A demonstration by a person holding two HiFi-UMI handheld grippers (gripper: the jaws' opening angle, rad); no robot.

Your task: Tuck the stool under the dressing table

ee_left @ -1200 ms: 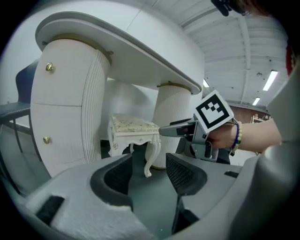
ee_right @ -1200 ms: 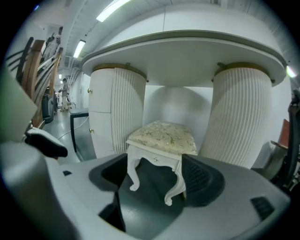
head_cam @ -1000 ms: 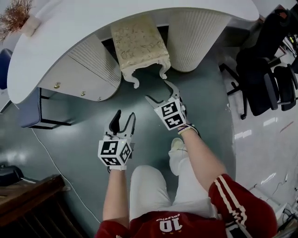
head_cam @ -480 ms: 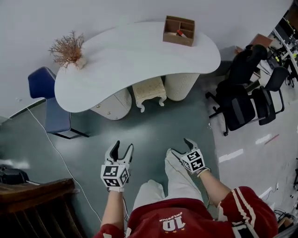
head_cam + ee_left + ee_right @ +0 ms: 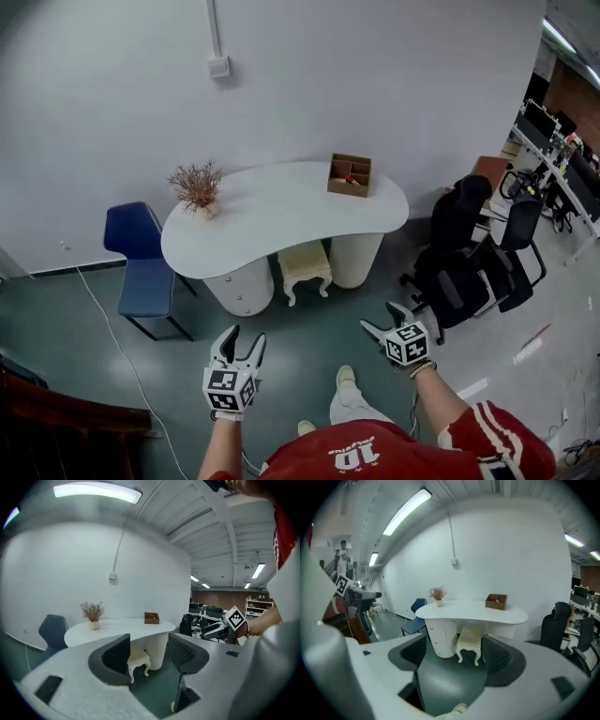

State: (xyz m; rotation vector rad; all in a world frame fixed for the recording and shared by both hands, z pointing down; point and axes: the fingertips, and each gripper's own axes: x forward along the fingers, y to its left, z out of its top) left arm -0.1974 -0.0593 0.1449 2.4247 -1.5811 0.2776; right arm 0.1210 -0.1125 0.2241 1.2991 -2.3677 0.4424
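The white dressing table (image 5: 281, 211) stood against the wall on two rounded cabinets, and the cream stool (image 5: 305, 262) was in the gap between them, its back part under the top and its front legs showing just outside the edge. I judged the tucking almost finished. If one more push was wanted, a push off the middle could turn the stool and knock a carved leg against a cabinet, because the gap looked only a little wider than the seat. A group of black office chairs (image 5: 469, 272) stood at the right and a blue chair (image 5: 141, 272) at the left of the table, both clear of the stool, so nothing blocked the way to it. The left gripper (image 5: 244, 336) and the right gripper (image 5: 380, 317) hung well apart from the stool. The left jaws had just been opening and stood half wide, the right ones wider, and both held nothing. A wooden box (image 5: 349, 174) and a dried plant (image 5: 195, 186) stood on the top. A thin cable (image 5: 112, 328) crossed the floor at the left and could catch a foot.
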